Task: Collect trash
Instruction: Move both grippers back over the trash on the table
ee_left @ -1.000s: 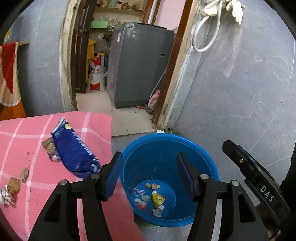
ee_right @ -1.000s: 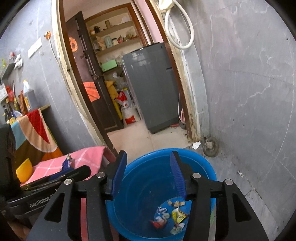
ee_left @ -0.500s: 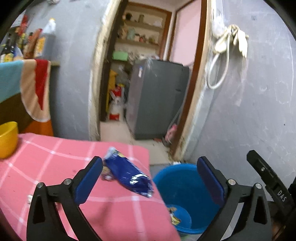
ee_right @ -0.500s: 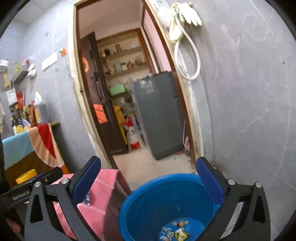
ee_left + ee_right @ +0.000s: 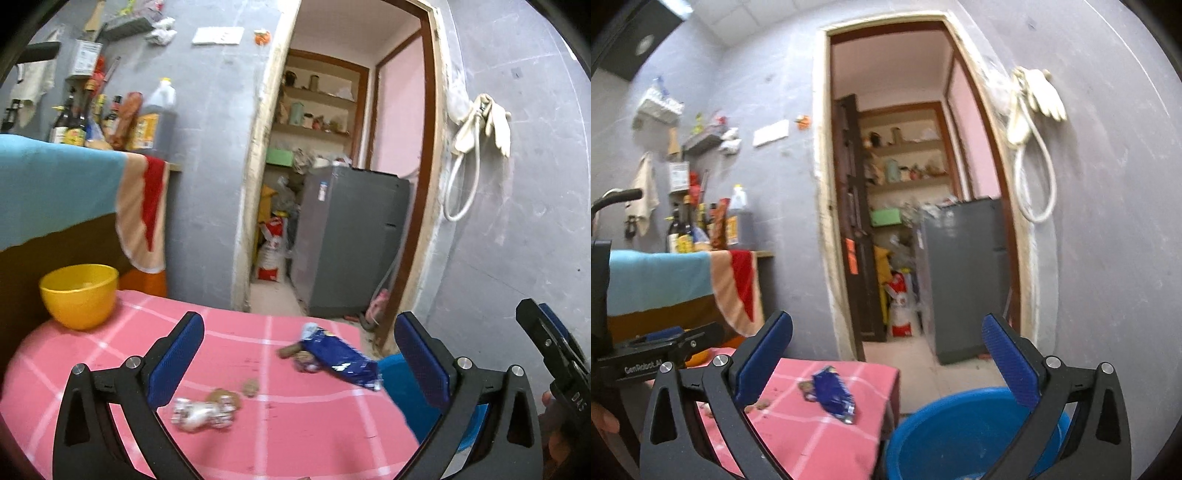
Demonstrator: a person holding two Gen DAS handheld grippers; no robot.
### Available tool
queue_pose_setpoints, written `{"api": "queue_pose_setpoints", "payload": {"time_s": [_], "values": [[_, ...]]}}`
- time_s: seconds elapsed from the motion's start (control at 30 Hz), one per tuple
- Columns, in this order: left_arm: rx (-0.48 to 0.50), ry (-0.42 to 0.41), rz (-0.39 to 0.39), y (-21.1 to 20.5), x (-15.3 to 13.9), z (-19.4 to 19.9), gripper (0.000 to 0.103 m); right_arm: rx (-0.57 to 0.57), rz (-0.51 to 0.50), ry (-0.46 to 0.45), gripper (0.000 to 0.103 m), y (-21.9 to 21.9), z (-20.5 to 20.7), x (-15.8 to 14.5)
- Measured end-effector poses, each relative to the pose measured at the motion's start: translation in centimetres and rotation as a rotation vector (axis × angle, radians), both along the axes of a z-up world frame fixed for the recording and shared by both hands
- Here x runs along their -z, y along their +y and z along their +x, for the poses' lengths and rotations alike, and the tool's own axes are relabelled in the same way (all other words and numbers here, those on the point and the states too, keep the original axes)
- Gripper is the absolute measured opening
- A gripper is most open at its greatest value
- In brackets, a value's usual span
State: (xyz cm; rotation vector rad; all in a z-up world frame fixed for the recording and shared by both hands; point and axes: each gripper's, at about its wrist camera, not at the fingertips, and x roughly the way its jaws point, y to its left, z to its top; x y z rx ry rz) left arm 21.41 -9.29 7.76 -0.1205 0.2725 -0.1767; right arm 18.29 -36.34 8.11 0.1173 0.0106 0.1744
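Change: both grippers have risen from over the blue tub (image 5: 964, 435) and spread wide; earlier their jaws were narrow.
Left gripper (image 5: 299, 354): jaws wide apart, holding nothing, above the pink checked tablecloth (image 5: 295, 435).
Trash: crumpled silver wrapper (image 5: 201, 410) blurred, brown scraps (image 5: 250, 387) hard to identify, blue snack packet (image 5: 341, 360) near the cloth's right edge.
Right gripper (image 5: 886, 362): jaws wide apart, empty, above the tub.
Hidden: tub contents cut off at the frame bottom.
Surface: yellow bowl (image 5: 79, 295) at the far left.
Room: grey walls, open doorway (image 5: 916, 206), grey appliance (image 5: 351, 243) beyond.
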Motion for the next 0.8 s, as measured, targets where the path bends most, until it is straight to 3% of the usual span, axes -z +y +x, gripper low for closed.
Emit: {"api": "queue_pose_setpoints", "payload": {"time_s": [0.37,0.8], "values": [[-0.110,-0.044,0.030,5.8,0.1,-2.9,0.101,-0.054,-0.148,-0.068,0.103,6.0,-0.8,0.1],[-0.165,0.016,0.056,9.5,2.8,-3.5,0.101,-0.141,-0.248,-0.014,0.103,10.2,-0.3,1.8]]}}
